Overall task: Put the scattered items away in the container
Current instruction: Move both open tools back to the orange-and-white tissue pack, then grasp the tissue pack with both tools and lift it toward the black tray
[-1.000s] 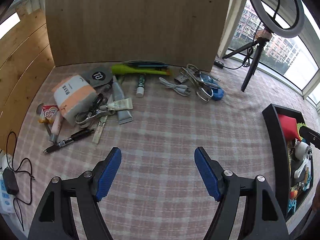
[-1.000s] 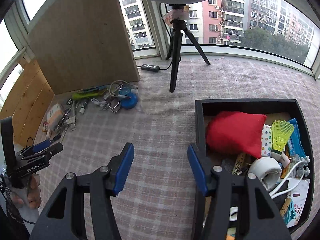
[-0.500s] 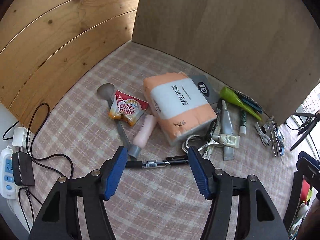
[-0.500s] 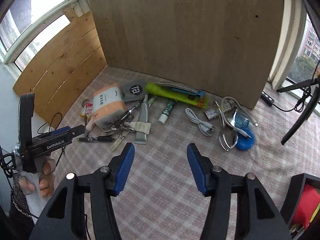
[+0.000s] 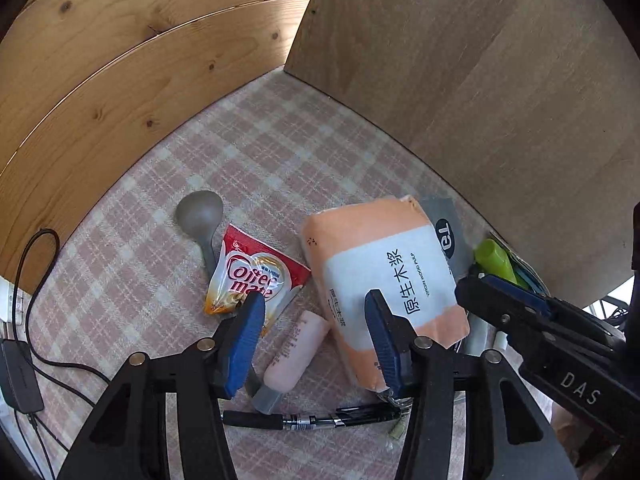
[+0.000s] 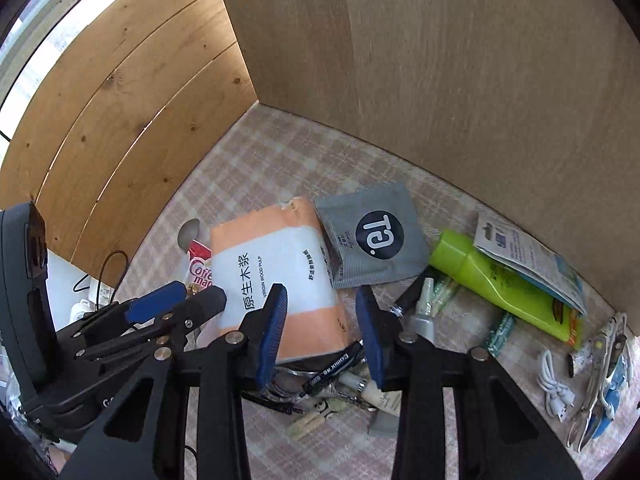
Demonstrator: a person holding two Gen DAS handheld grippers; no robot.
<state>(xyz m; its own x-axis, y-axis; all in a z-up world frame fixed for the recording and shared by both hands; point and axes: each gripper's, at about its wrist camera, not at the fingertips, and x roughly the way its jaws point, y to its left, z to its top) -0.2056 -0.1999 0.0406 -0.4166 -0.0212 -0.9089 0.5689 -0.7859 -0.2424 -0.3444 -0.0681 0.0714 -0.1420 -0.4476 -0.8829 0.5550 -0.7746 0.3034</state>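
While both sets of tongs hang over the same corner of the plaid surface (image 5: 256, 152), neither one is gripping anything. The left tongs (image 5: 314, 320) are spread wide, blue pads either side of a pink tube (image 5: 294, 354) that lies flat between them, gray cap toward 6 o'clock; the left pad sits in front of a Coffee-mate sachet (image 5: 252, 276) and the right pad in front of the orange tissue pack (image 5: 384, 276). At about 11 o'clock from the sachet there's a gray spoon (image 5: 200, 212), its handle running under the sachet. A black pen (image 5: 312, 420) lies crosswise at 6 o'clock, just below the tube's cap. The right tongs (image 6: 320, 328) are released too, hovering over the near right corner of the same tissue pack (image 6: 272, 276), with a black marker (image 6: 334, 368) and some small bits below the gap. At 1 o'clock from the pack is a gray pouch (image 6: 370, 236) with a round black logo, its edge overlapping the pack. Further toward 3 o'clock a lime green bottle (image 6: 500, 276) lies on its side with a printed card packet (image 6: 528, 256) resting on top of it. A white cable (image 6: 554, 380) and something metal and blue I can't make out sit at the far 4 o'clock edge. All of it is loose on the surface up against the wood panels (image 6: 460, 60); the container isn't visible from either camera.
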